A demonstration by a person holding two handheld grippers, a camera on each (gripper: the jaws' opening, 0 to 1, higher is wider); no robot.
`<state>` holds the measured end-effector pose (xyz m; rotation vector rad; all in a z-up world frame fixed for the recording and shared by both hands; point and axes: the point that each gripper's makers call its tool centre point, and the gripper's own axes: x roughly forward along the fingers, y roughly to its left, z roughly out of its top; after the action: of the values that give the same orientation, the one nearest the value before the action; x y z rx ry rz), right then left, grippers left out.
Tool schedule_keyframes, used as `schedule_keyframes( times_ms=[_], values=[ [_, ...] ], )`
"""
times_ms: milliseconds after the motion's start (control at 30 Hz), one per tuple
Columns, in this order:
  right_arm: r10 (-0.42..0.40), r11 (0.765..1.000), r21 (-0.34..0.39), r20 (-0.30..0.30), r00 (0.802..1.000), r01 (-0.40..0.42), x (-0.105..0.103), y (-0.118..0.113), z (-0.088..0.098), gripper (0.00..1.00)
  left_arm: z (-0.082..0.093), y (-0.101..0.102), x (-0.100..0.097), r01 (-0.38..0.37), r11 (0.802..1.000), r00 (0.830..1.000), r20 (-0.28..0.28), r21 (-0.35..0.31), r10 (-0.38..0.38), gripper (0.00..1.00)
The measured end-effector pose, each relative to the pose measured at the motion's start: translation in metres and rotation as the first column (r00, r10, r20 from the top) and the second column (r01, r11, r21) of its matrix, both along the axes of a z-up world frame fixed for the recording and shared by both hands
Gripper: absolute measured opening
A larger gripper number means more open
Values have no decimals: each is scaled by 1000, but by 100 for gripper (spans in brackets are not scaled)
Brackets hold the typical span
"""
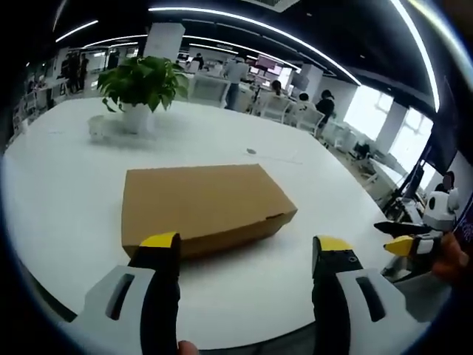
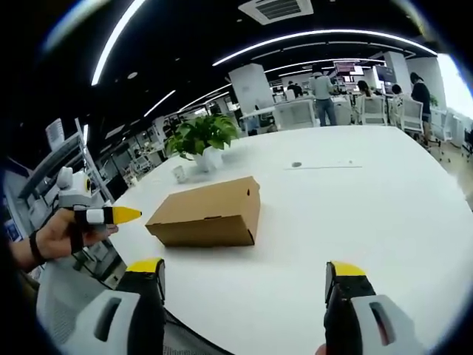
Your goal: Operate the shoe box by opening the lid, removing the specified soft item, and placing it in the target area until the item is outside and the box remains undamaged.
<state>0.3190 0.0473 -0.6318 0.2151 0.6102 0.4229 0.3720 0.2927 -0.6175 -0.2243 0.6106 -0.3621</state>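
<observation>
- Yellow-tipped jaws of my left gripper (image 1: 244,248) rise at the bottom of the left gripper view, spread wide with nothing between them.
- Just beyond those tips sits the shoe box (image 1: 203,203), a plain brown cardboard carton with its lid down, lying flat on the white table (image 1: 66,192).
- My left gripper is the nearer one: the box's near long edge lies just past the left jaw tip, slightly left of the gap's centre line.
- From this side the box's long axis runs across my line of approach, from near left to far right.
- In the right gripper view, my right gripper (image 2: 244,275) also stands with its jaws well apart and empty, and the shoe box (image 2: 208,211) lies well ahead and left of centre, showing me a short end and one long side.
- Its tuck flap seam shows on that short end, so I judge the lid's opening edge is likelier reached from the right gripper's side, though I cannot tell where the hinge is.
- A potted plant (image 1: 140,89) stands far beyond the box, well apart from it.
- The soft item is presumably inside, hidden.
</observation>
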Motion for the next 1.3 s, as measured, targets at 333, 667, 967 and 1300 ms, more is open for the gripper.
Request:
schedule_keyframes(
  times_ms=[333,667,967,1300],
  values=[
    [35,999,-6,-30,999,-35,0,15,-10,88,0,31,4,-32,999,999,-3,-15,32,71],
    [65,998,1,-35,997,-65,8,41,-12,86,-16,60,-1,-40,999,999,-32,17,41,71],
    [108,994,-15,-52,993,-109,21,57,-23,86,-27,82,0,-59,998,997,-52,26,61,71],
    [144,989,-22,-58,988,-145,38,79,-28,83,-41,96,5,-46,998,996,-68,48,49,71]
  ],
)
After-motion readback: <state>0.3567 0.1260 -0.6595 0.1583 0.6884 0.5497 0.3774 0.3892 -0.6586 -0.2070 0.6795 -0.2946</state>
